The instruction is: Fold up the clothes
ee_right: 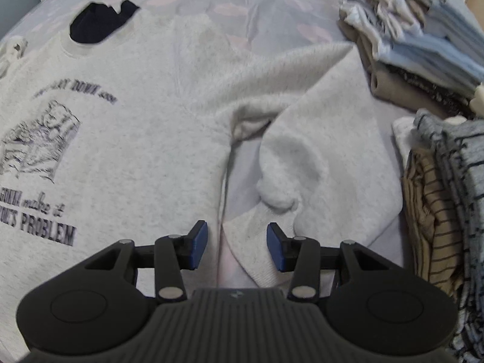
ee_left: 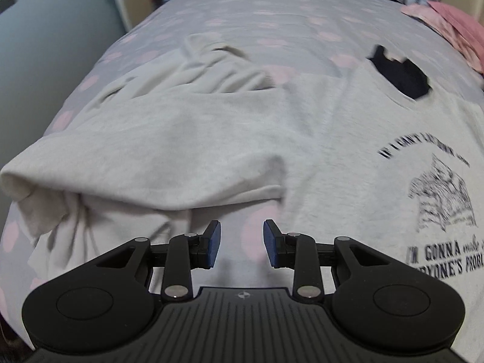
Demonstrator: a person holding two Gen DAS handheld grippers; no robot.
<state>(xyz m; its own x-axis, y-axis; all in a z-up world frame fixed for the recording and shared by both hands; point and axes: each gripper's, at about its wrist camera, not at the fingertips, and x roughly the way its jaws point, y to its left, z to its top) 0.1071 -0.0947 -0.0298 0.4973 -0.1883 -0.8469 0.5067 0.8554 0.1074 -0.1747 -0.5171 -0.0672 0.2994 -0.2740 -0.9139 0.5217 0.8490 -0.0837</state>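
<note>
A light grey sweatshirt (ee_left: 317, 139) with a black printed drawing and text lies face up on the bed; it also shows in the right wrist view (ee_right: 121, 139). Its neck opening shows black inside (ee_left: 399, 75). One sleeve (ee_left: 145, 154) is folded across to the left, its cuff end bunched at the bed's left edge. The other sleeve (ee_right: 326, 151) lies crumpled to the right. My left gripper (ee_left: 241, 243) is open and empty, just above the bedsheet below the folded sleeve. My right gripper (ee_right: 237, 248) is open and empty over the gap between body and sleeve cuff.
The bed has a grey sheet with pink dots (ee_left: 272, 24). Pink cloth (ee_left: 453, 27) lies at the far right corner. Stacks of folded clothes (ee_right: 423, 45) and striped garments (ee_right: 444, 211) sit along the right side. A wall (ee_left: 45, 45) runs along the bed's left.
</note>
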